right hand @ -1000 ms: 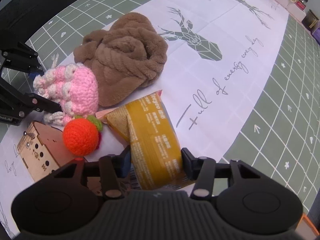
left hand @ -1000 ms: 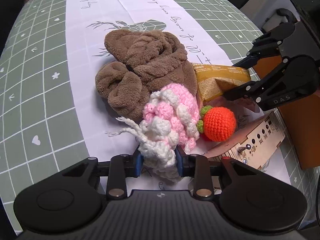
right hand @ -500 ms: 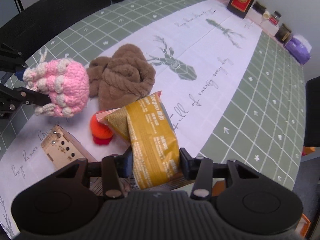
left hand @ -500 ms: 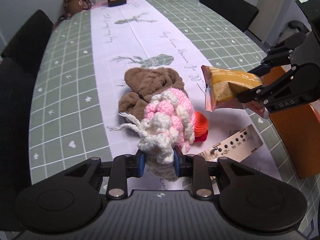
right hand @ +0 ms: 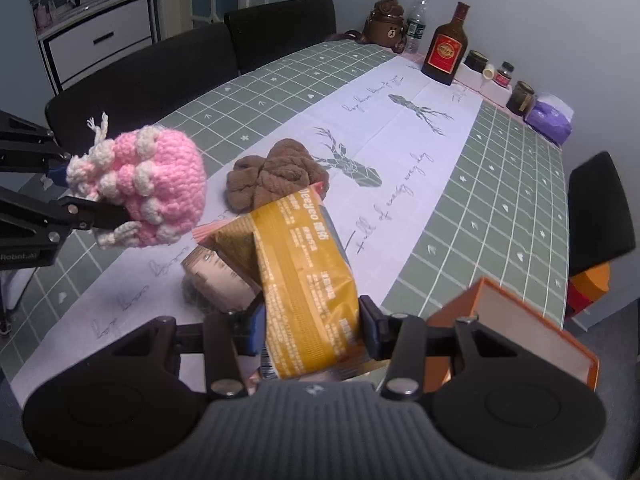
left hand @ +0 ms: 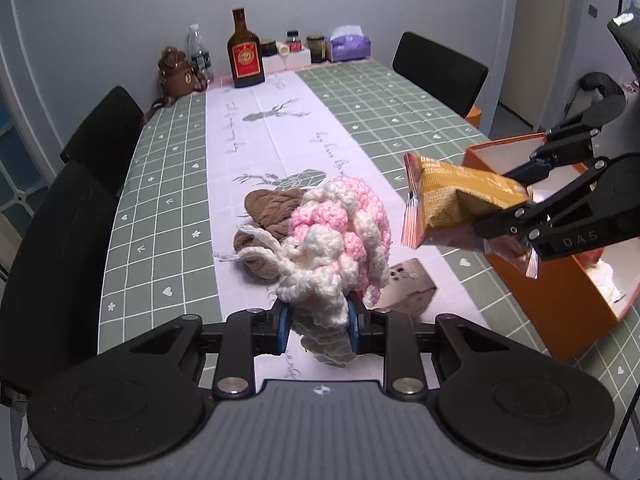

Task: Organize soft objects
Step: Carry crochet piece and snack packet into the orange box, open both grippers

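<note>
My left gripper (left hand: 318, 326) is shut on a pink and white crocheted toy (left hand: 340, 236), held up above the table; the same toy (right hand: 148, 188) shows at the left of the right wrist view. My right gripper (right hand: 312, 326) is shut on a yellow snack packet (right hand: 304, 280), also lifted, and the packet (left hand: 452, 200) hangs at the right of the left wrist view. A brown plush towel (left hand: 268, 212) lies bunched on the white table runner (left hand: 256, 140) below; the towel (right hand: 272, 178) sits mid-table in the right wrist view.
An open orange box (left hand: 560, 272) stands at the table's right edge, with its rim (right hand: 516, 320) under the right gripper. A small wooden box (left hand: 408, 284) lies on the runner. A brown bottle (left hand: 245, 50), jars, a tissue pack and a bear figure line the far end. Black chairs surround the table.
Both grippers have risen from the table with the crocheted toy and the packet, and the views tilted up. The orange crocheted ball is now hidden behind the held things.
</note>
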Demonstrator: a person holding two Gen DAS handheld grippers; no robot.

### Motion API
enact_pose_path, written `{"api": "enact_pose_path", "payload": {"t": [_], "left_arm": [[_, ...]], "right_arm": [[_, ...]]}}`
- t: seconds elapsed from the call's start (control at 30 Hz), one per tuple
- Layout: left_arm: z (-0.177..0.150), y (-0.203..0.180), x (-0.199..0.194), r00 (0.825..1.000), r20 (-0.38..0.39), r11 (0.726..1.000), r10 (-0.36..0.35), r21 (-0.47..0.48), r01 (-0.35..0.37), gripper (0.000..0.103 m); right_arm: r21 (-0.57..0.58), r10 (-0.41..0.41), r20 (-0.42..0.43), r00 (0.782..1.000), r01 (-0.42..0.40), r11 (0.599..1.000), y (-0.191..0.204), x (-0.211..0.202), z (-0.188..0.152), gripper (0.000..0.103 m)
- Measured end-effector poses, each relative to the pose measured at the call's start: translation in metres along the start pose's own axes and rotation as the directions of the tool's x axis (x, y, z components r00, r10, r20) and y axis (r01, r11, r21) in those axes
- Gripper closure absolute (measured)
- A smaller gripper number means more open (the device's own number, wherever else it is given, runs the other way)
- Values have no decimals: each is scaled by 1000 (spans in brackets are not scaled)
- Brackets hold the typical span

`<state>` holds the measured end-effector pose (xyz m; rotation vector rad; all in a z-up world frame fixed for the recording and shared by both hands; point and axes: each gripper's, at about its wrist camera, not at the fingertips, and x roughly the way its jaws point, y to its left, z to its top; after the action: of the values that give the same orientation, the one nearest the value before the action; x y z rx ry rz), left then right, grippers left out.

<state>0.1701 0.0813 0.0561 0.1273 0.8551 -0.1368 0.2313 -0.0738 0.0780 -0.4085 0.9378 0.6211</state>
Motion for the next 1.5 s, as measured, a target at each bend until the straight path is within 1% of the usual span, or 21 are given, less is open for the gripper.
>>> {"api": "enact_pose_path", "payload": {"t": [0.17,0.27,0.4,0.47,0.57,0.63,0.73,0.83,0.97,1.03,1.1,1.23,1.33,1.4,1.43,1.5], "left_arm": [[-28,-19,-13,999,48,1000,-12,-28,13,72],[-45,-29,-20,996,78,998,-36,-48,40,72],[-63,-52,-28,990,141,998,-26,-51,33,72],[-69,-62,-31,985,168,997,-37,-63,48,72],[-77,-76,-36,978,205,994,-50,-88,69,72],[-82,-84,-37,972,229,991,-52,-107,79,72],[-85,-96,-39,962,266,987,-67,-123,103,72],[-80,-109,-41,949,300,984,-95,-117,136,72],[-68,-132,-39,934,322,978,-156,-84,192,72],[-61,-143,-34,925,325,970,-195,-78,232,72],[-52,-152,-29,919,328,963,-220,-75,257,72],[-29,-171,-16,910,332,955,-249,-74,288,72],[-12,-187,-1,916,305,953,-260,-73,295,72],[-2,-193,11,920,270,945,-283,-86,315,72],[3,-197,17,924,247,943,-291,-88,320,72],[11,-208,30,938,174,947,-299,-69,314,72]], "right_arm": [[33,17,10,1000,-18,999,12,-19,-43,57],[52,34,35,999,-36,998,19,-33,-67,57],[95,64,72,995,-70,993,25,-49,-99,57],[123,53,97,994,-65,990,28,-56,-115,57],[163,11,152,988,-36,986,32,-67,-140,57],[201,-12,193,981,-28,979,31,-75,-159,57],[279,-31,252,967,-42,959,27,-87,-183,57],[354,-74,304,950,-40,934,20,-102,-205,57],[447,-146,340,929,-23,894,0,-122,-226,57],[470,-189,336,923,10,882,-10,-128,-231,57],[489,-234,322,917,50,871,-22,-134,-233,57],[538,-282,303,910,81,839,-49,-138,-237,57],[571,-319,273,908,113,813,-68,-134,-238,57],[581,-333,241,911,139,802,-81,-127,-237,57],[586,-334,221,916,149,797,-88,-122,-236,57],[588,-320,168,933,166,792,-101,-113,-234,57]]}}
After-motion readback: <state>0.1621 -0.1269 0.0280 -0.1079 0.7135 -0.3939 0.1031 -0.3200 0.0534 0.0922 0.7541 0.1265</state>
